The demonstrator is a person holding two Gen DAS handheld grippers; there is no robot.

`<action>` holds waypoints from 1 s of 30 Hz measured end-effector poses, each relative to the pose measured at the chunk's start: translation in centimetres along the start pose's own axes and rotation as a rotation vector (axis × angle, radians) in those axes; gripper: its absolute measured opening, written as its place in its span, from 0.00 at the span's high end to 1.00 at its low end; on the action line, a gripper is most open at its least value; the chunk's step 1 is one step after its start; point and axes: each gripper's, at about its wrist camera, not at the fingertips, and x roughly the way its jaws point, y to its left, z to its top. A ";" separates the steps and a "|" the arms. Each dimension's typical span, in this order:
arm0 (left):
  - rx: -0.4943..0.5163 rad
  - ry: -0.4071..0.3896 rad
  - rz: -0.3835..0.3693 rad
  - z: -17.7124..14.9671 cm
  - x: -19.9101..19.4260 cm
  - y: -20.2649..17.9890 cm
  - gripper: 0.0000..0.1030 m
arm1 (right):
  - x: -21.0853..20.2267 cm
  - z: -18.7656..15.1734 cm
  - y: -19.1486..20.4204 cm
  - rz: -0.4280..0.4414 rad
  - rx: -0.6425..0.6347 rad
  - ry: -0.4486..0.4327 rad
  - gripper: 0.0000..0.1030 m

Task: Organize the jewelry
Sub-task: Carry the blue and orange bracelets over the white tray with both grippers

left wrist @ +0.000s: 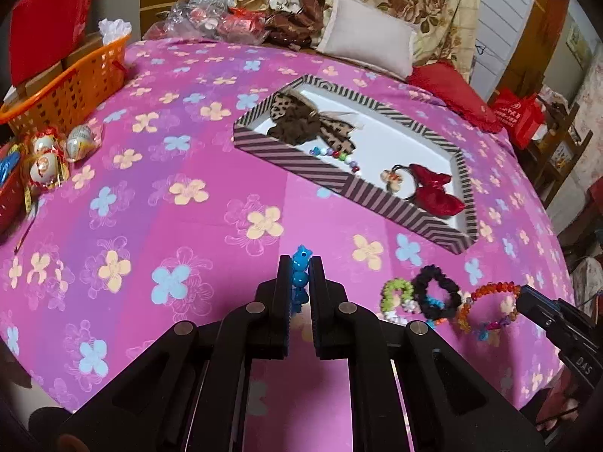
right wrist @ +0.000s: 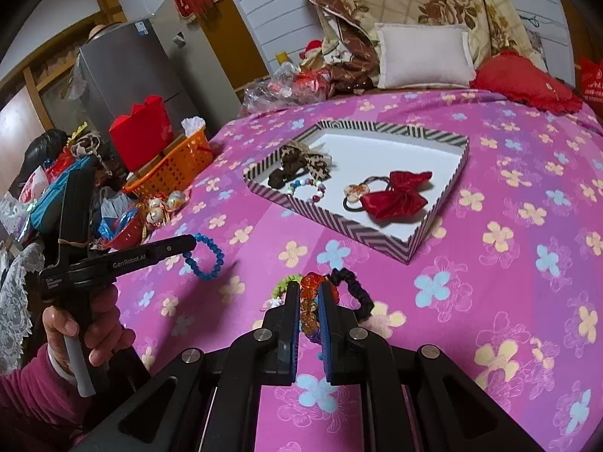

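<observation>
My left gripper [left wrist: 300, 263] is shut on a blue bead bracelet [left wrist: 300, 269]; in the right wrist view that bracelet [right wrist: 205, 258] dangles from the left gripper [right wrist: 192, 243] above the pink bedspread. My right gripper [right wrist: 309, 293] is shut on an orange bead bracelet [right wrist: 311, 301], seen also as an orange bracelet [left wrist: 486, 309] in the left wrist view. A black scrunchie [right wrist: 354, 290] and a green bracelet [left wrist: 395, 293] lie beside it. The striped tray [left wrist: 301, 167] holds a leopard bow [left wrist: 301, 120], a multicoloured bead bracelet [left wrist: 339, 156] and a red bow hair tie [left wrist: 433, 188].
An orange basket [left wrist: 68, 90] with a red bag stands at the left bed edge, wrapped eggs [left wrist: 49, 158] beside it. A white pillow [right wrist: 424, 54], a red cushion [right wrist: 524, 83] and folded quilts lie at the far end. A hand [right wrist: 94, 324] holds the left gripper's handle.
</observation>
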 end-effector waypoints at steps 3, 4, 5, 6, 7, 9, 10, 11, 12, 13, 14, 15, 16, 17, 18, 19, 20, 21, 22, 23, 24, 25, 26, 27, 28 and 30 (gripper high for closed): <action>0.010 -0.008 0.001 0.3 -0.7 -0.4 0.93 | -0.5 0.4 0.1 0.002 -0.002 -0.011 0.91; 0.012 -0.012 0.001 0.3 -0.9 -0.5 0.93 | -0.6 0.5 0.2 0.002 -0.003 -0.014 0.91; 0.013 -0.015 0.000 0.5 -1.1 -0.7 0.93 | -0.7 0.7 0.2 -0.002 -0.005 -0.017 0.91; 0.014 -0.017 -0.001 0.6 -1.3 -0.8 0.93 | -0.8 0.8 0.2 -0.004 -0.006 -0.019 0.91; 0.014 -0.019 -0.002 0.7 -1.4 -0.9 0.93 | -0.8 0.9 0.2 -0.004 -0.006 -0.021 0.91; 0.016 -0.024 0.001 1.0 -1.7 -1.2 0.93 | -0.9 1.0 0.3 -0.006 -0.010 -0.024 0.91; 0.019 -0.026 0.002 1.1 -1.7 -1.3 0.93 | -1.0 1.2 0.4 -0.008 -0.014 -0.026 0.91; 0.024 -0.027 0.004 1.3 -1.7 -1.6 0.93 | -1.0 1.3 0.4 -0.009 -0.016 -0.027 0.91; 0.030 -0.029 0.006 1.4 -1.8 -1.8 0.93 | -1.0 1.5 0.4 -0.011 -0.018 -0.029 0.91; 0.036 -0.031 0.008 1.5 -1.8 -2.0 0.93 | -1.0 1.6 0.5 -0.012 -0.019 -0.030 0.91; 0.043 -0.032 0.010 1.7 -1.8 -2.3 0.93 | -0.9 1.8 0.5 -0.013 -0.022 -0.031 0.91; 0.050 -0.033 0.013 1.8 -1.7 -2.6 0.93 | -0.9 2.0 0.5 -0.014 -0.025 -0.032 0.91; 0.056 -0.033 0.015 2.0 -1.7 -2.9 0.93 | -0.9 2.1 0.5 -0.015 -0.027 -0.033 0.91; 0.063 -0.033 0.017 2.2 -1.6 -3.2 0.93 | -0.8 2.4 0.6 -0.018 -0.030 -0.035 0.91; 0.069 -0.034 0.020 2.3 -1.5 -3.4 0.93 | -0.7 2.6 0.5 -0.019 -0.032 -0.036 0.91; 0.077 -0.036 0.025 2.6 -1.5 -3.7 0.93 | -0.7 2.9 0.5 -0.020 -0.033 -0.036 0.91; 0.082 -0.038 0.028 2.8 -1.4 -4.0 0.93 | -0.6 3.1 0.5 -0.022 -0.034 -0.038 0.91; 0.085 -0.041 0.028 3.1 -1.3 -4.3 0.93 | -0.6 3.3 0.4 -0.024 -0.036 -0.040 0.91; 0.088 -0.042 0.028 3.4 -1.3 -4.4 0.93 | -0.5 3.7 0.4 -0.027 -0.037 -0.042 0.91; 0.091 -0.044 0.029 3.7 -1.2 -4.7 0.93 | -0.4 3.9 0.3 -0.029 -0.039 -0.044 0.91; 0.095 -0.046 0.033 4.1 -1.1 -4.9 0.93 | -0.4 4.2 0.3 -0.032 -0.042 -0.046 0.91; 0.099 -0.047 0.036 4.5 -0.9 -5.1 0.93 | -0.2 4.6 0.2 -0.036 -0.044 -0.048 0.91; 0.104 -0.049 0.040 4.8 -0.8 -5.4 0.93 | -0.1 4.9 0.1 -0.039 -0.045 -0.049 0.91; 0.109 -0.051 0.044 5.1 -0.6 -5.6 0.93 | 0.0 5.2 0.0 -0.042 -0.045 -0.050 0.91; 0.119 -0.054 0.051 5.5 -0.4 -5.9 0.93 | 0.1 5.6 -0.2 -0.044 -0.046 -0.052 0.91; 0.133 -0.059 0.062 6.1 -0.1 -6.5 0.93 | 0.4 6.2 -0.4 -0.048 -0.045 -0.055 0.91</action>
